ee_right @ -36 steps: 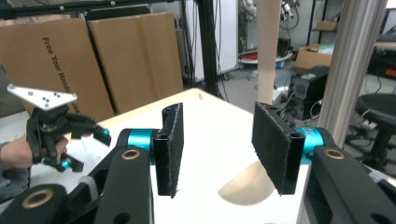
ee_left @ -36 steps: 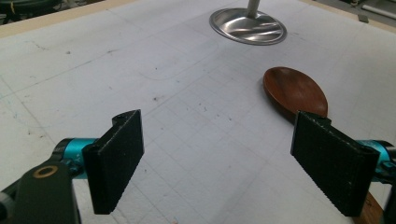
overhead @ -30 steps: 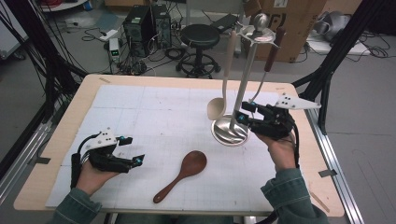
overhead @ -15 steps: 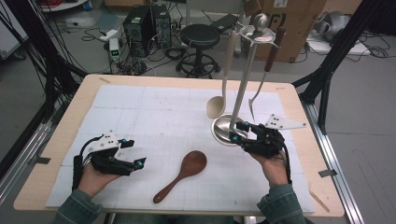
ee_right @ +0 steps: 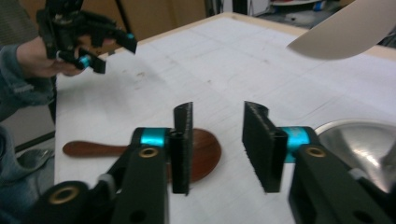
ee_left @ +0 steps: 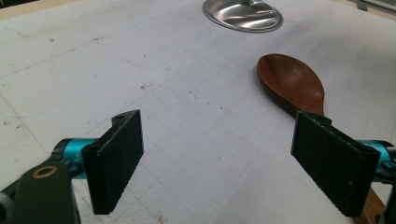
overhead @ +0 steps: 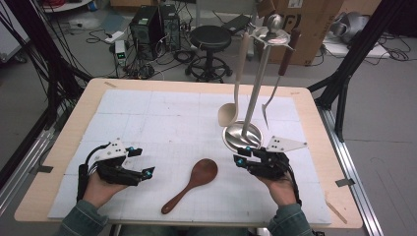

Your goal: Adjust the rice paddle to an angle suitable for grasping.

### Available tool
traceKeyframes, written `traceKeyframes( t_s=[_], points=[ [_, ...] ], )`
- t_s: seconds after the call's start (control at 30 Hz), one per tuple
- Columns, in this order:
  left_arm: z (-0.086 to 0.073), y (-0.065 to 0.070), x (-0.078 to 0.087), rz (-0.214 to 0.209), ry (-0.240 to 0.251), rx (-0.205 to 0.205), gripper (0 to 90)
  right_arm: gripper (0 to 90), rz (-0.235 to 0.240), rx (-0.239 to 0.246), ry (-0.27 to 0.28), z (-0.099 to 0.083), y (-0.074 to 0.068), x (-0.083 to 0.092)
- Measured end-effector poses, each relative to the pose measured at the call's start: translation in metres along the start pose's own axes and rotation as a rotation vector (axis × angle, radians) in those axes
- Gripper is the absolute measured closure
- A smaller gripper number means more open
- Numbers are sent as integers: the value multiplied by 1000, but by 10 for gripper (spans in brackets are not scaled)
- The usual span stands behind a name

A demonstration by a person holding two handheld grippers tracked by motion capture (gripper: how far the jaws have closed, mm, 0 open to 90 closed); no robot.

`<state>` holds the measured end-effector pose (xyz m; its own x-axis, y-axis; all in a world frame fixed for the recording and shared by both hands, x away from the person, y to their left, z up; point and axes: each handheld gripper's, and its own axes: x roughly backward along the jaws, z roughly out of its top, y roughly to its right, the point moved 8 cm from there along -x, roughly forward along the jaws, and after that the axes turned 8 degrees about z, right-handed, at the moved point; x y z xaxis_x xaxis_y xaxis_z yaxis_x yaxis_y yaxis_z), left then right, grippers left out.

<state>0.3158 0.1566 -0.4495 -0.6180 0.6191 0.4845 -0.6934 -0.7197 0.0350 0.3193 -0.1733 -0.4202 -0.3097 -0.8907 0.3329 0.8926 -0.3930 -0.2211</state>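
Observation:
A dark wooden spoon lies flat on the white mat, bowl toward the far right. My left gripper rests to its left, pointing at it, jaws wide open and empty; in the left gripper view the spoon runs behind the right jaw. My right gripper sits low just right of the spoon's bowl. Its jaws have just been closing, but a gap remains and nothing is between them. The spoon lies beyond its left jaw.
A steel utensil stand with a round base rises behind my right gripper, carrying a cream ladle and a dark-handled fork. The mat's left and far parts are bare. The table's edge is close to both hands.
My right hand has come down and toward me from beside the stand's base to the mat by the spoon's bowl, and its jaws have narrowed. The left hand has stayed put.

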Motion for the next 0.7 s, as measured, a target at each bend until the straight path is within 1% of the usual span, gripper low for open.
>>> traceKeyframes(
  t_s=[0.13, 0.3, 0.47, 0.6, 0.7],
  points=[
    [0, 1, 0, -1, 0, 0, 176, 802, 25, 1, -27, -8, -5, -7],
    [0, 2, 0, -2, -3, -3, 176, 890, 61, 21, -61, -16, -13, -19],
    [0, 3, -1, -4, -4, -9, 176, 894, 98, 28, -95, -23, -21, -33],
    [0, 3, 0, -5, -3, -9, 176, 895, 126, 19, -119, -28, -26, -43],
    [0, 3, -1, -3, -4, -12, 176, 894, 144, 28, -143, -30, -30, -51]
  ],
)
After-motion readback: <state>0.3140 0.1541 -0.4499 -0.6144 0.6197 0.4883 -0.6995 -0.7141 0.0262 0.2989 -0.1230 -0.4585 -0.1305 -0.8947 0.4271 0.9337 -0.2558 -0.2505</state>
